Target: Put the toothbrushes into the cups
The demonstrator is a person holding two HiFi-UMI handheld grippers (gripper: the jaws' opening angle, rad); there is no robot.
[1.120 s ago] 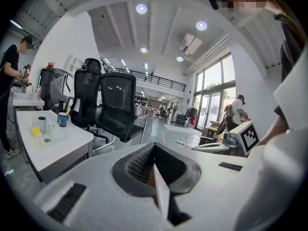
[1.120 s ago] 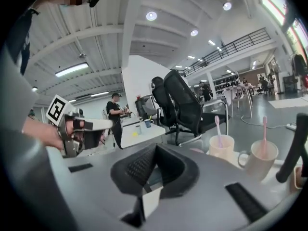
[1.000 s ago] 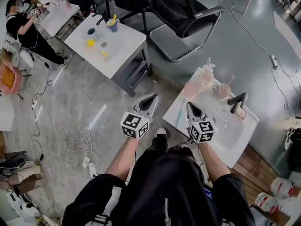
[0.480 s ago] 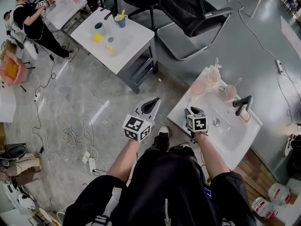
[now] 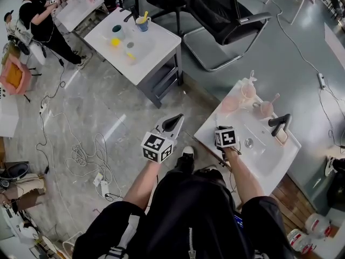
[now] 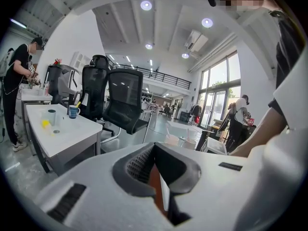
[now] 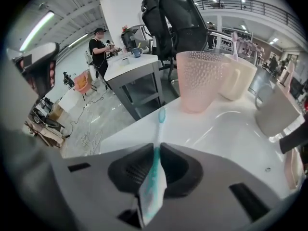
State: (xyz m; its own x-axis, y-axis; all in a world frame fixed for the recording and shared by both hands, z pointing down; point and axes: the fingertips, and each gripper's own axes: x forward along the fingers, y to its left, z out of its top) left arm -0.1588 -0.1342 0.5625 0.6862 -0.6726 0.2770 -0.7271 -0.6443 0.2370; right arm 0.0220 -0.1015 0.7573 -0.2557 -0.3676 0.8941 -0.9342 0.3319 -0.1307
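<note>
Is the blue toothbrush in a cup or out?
Out. The right gripper, whose jaws have just been closing, pinches the blue toothbrush by its handle, and its head stops short of the pink cup.

Glossy white sink (image 7: pixel 231 129), dimpled plastic cup (image 7: pixel 199 81)
</note>
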